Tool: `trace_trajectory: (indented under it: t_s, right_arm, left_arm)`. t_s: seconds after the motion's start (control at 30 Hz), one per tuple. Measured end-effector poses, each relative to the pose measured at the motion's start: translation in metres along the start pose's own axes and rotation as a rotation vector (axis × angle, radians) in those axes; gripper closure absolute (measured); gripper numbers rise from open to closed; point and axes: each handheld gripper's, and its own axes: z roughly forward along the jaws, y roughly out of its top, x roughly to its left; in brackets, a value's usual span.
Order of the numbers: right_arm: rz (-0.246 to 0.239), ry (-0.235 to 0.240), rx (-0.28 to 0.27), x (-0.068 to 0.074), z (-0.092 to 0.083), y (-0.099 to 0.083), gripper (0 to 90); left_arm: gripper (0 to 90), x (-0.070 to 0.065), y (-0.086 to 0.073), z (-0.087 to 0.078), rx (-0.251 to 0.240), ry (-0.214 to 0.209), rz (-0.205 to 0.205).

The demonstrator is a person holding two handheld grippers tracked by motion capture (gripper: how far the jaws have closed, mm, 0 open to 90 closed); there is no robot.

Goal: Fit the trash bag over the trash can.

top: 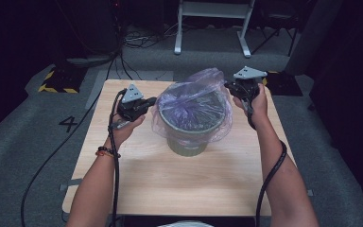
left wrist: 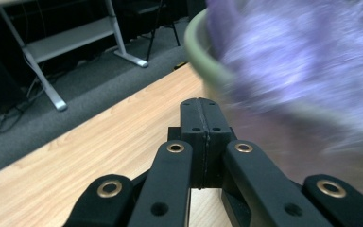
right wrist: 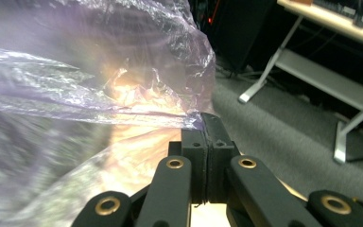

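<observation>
Two grippers flank a small green waste bin [top: 189,137] that stands near the middle of the wooden table [top: 170,184], lined with a thin purple plastic bag [top: 194,101] whose loose top billows above and over the rim. The left gripper [top: 152,101] has its jaws pressed together right at the bag's left edge; in the left gripper view the pads meet with no film visible between them, so I cannot tell that it holds anything. The right gripper [top: 228,85] is clamped on the bag's far right edge, and the right gripper view shows a taut fold of film [right wrist: 123,111] running into the closed pads.

The bag is feather-light, limp and slippery, and it looks easy to tear if pulled against the rim. The bin seems light too, so a hard tug would likely drag or tip it. The best hold is a doubled pinch of the free edge above the rim, at opposite sides.
</observation>
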Motion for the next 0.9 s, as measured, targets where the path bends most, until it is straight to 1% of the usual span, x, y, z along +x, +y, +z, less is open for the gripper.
trace_trajectory:
  t_s: [0.07,0.13,0.2,0.27,0.37,0.4,0.47,0.5,0.57,0.63,0.67,0.7,0.73,0.77,0.83,0.87,0.9]
  right_arm:
    - [0.026,-0.001,0.019,-0.004,0.006,-0.006,89.9]
    - [0.050,0.008,0.033,-0.007,0.011,-0.014,90.0]
    - [0.064,0.006,0.052,-0.009,0.016,-0.021,90.0]
    - [0.078,0.015,0.055,-0.010,0.019,-0.027,90.0]
    - [0.090,0.027,0.072,-0.009,0.024,-0.035,90.0]
    - [0.092,0.029,0.077,-0.009,0.025,-0.038,90.0]
    - [0.098,0.033,0.092,-0.009,0.028,-0.043,90.0]
    - [0.104,0.034,0.092,-0.009,0.028,-0.046,90.0]
    - [0.121,0.037,0.086,-0.010,0.029,-0.050,89.4]
    - [0.127,0.037,0.062,-0.010,0.026,-0.053,89.0]
    - [0.127,0.035,0.052,-0.010,0.023,-0.053,88.9]
    - [0.129,0.034,0.042,-0.010,0.021,-0.053,88.9]
    - [0.126,0.032,0.035,-0.011,0.018,-0.053,89.0]
    - [0.126,0.030,0.027,-0.012,0.016,-0.052,89.1]
    - [0.134,0.027,0.006,-0.014,0.011,-0.050,89.3]
    - [0.131,0.020,-0.002,-0.014,0.009,-0.048,89.3]
    - [0.128,0.015,-0.011,-0.014,0.008,-0.046,89.2]
  left_arm:
    - [90.0,0.005,-0.004,0.006,-0.005,0.001,-0.036]
    - [90.0,0.009,-0.008,0.012,-0.006,0.004,-0.061]
    - [90.0,0.013,-0.012,0.017,0.001,-0.003,-0.081]
    - [90.0,0.015,-0.016,0.022,0.007,-0.010,-0.094]
    - [90.0,0.015,-0.018,0.025,0.007,-0.024,-0.098]
    - [90.0,0.015,-0.019,0.026,0.009,-0.028,-0.092]
    - [90.0,0.014,-0.019,0.026,0.012,-0.028,-0.091]
    - [90.0,0.013,-0.019,0.025,0.016,-0.025,-0.084]
    - [90.0,0.013,-0.019,0.020,0.024,-0.021,-0.070]
    - [88.9,0.013,-0.018,0.010,0.007,0.001,-0.059]
    - [74.8,0.012,-0.016,0.003,-0.009,0.012,-0.056]
    - [67.6,0.012,-0.013,-0.004,-0.027,0.019,-0.058]
    - [59.5,0.013,-0.011,-0.010,-0.044,0.008,-0.056]
    - [54.5,0.012,-0.009,-0.016,-0.066,-0.015,-0.052]
    - [41.6,0.009,-0.003,-0.026,-0.108,-0.033,-0.049]
    - [35.1,0.007,-0.001,-0.029,-0.124,-0.056,-0.045]
    - [32.1,0.006,0.002,-0.031,-0.125,-0.086,-0.044]
